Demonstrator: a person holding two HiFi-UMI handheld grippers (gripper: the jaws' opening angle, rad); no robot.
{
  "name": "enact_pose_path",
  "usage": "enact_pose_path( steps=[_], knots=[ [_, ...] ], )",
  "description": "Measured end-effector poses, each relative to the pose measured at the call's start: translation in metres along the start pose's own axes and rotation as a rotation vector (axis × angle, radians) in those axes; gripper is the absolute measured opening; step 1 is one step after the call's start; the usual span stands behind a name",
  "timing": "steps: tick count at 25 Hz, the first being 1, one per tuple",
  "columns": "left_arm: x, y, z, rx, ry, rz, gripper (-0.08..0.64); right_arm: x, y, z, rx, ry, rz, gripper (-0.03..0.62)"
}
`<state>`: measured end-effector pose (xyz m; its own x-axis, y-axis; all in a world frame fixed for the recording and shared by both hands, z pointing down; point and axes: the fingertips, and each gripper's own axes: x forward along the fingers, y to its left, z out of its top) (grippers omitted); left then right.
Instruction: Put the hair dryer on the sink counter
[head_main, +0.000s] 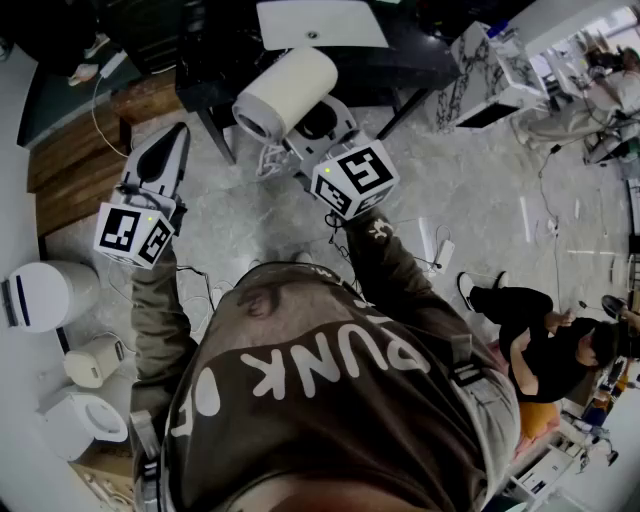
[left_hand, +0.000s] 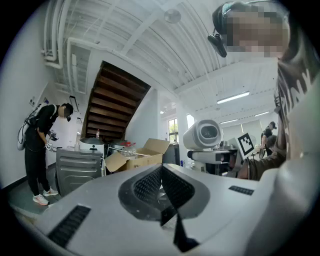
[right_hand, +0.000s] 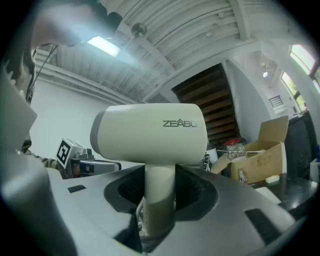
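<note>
At the right side, right tongs (right_hand: 159, 200) partly open and clamped on the upright handle of the hair dryer (right_hand: 150, 132), with pads pressed against both sides of the handle. Barrel level above the jaws, brand lettering turned toward the gripper camera. Carried in the air, not set down on the tabletop (head_main: 420, 62). From the head view, barrel end overlapping the near edge of that dark tabletop, with white basin (head_main: 320, 22) just beyond. White cord (head_main: 268, 160) looped below the dryer, clear of the floor or touching it: cannot tell.

At the left side, left tongs (left_hand: 162, 186) closed pad to pad, nothing between. Held level and forward, well apart from the dryer.

Both forearms stretched ahead of the body, right one reaching further toward the tabletop, right gripper pointed about level.

Open grey floor (head_main: 480, 200) to the right of the right arm. Wooden stairs (head_main: 80, 165) near the left tongs on the outer side. Seated person (head_main: 540, 340) well apart at the far right. Cardboard box (right_hand: 262, 150) beyond the dryer in the right gripper view.
</note>
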<state>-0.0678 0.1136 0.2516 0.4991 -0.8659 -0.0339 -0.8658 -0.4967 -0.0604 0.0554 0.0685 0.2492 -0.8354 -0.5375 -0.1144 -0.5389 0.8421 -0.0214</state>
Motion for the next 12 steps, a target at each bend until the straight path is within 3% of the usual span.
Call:
enact_pose_path(
  steps=[12],
  knots=[
    [0.0017, 0.0013, 0.0026, -0.005, 0.009, 0.005, -0.006, 0.0017, -0.0011, 0.0011, 0.030, -0.013, 0.015, 0.155]
  ],
)
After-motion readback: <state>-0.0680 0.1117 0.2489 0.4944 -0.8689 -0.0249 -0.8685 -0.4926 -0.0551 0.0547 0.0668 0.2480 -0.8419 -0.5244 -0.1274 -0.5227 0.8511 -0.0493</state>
